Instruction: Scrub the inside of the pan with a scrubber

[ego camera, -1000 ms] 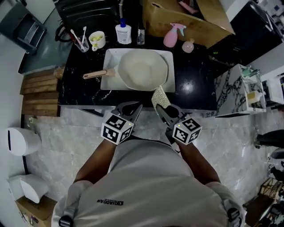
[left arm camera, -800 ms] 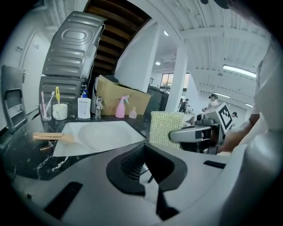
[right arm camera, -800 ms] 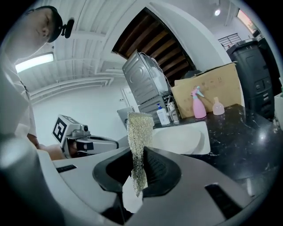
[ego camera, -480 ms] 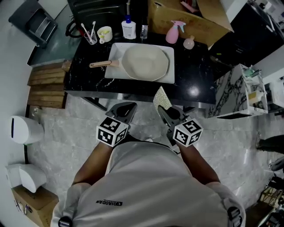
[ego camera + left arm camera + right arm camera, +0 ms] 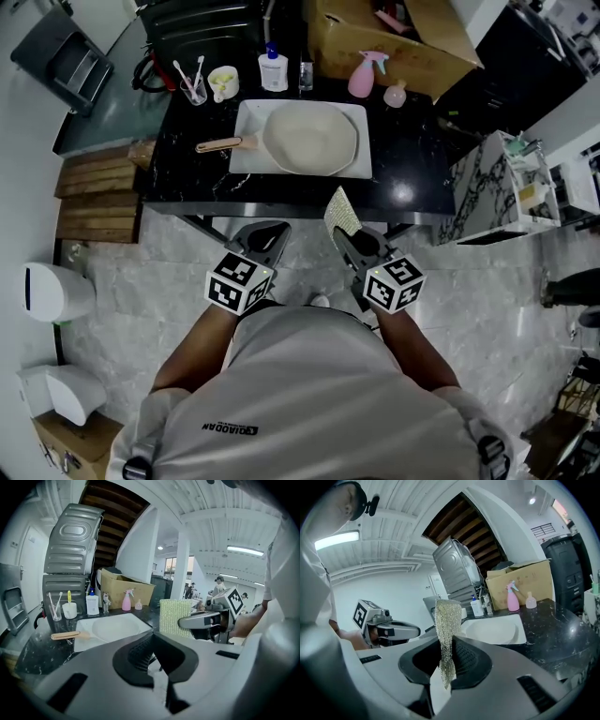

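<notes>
My left gripper (image 5: 269, 232) has its jaws clenched together, with nothing between them. The jaws of my right gripper (image 5: 341, 234) are grasping the scrubber (image 5: 340, 211), which stands upright. Both hang before the near edge of the counter (image 5: 412, 159). The pan (image 5: 309, 139) lies on a white tray (image 5: 246, 164) at the counter's middle, well apart from them.

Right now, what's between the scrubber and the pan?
Nothing loose. In the head view, only the tray's front rim and a bare strip of black counter separate the scrubber, held by the right gripper, from the pan.
</notes>
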Motion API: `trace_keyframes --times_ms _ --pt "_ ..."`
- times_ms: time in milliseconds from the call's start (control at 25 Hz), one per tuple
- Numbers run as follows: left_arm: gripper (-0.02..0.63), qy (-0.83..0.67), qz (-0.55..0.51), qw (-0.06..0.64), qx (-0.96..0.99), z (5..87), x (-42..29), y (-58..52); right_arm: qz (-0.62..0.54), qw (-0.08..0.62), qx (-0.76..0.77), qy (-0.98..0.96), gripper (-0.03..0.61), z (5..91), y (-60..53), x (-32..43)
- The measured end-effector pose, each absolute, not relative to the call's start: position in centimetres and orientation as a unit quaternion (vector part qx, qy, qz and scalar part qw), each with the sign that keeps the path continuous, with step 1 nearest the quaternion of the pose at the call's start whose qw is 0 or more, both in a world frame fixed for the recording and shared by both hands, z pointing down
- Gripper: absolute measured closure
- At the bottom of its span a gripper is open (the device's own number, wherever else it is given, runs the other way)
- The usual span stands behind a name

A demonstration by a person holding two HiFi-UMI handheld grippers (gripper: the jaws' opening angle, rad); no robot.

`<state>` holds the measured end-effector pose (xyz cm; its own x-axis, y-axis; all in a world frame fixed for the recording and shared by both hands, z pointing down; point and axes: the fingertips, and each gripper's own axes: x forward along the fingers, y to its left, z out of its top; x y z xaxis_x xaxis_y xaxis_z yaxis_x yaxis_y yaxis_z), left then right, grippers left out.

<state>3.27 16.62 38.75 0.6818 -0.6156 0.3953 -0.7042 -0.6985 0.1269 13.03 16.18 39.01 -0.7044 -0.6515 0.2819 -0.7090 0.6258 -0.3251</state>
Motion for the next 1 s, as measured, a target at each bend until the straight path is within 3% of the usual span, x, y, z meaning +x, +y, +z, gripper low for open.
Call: trace_keyframes --times_ms 1000 --pt "0.598 -0.336 0.167 0.120 0.919 38.56 2.60 16.11 0.199 0.082 0.405 -0.889 0.505 39.14 15.98 11.72"
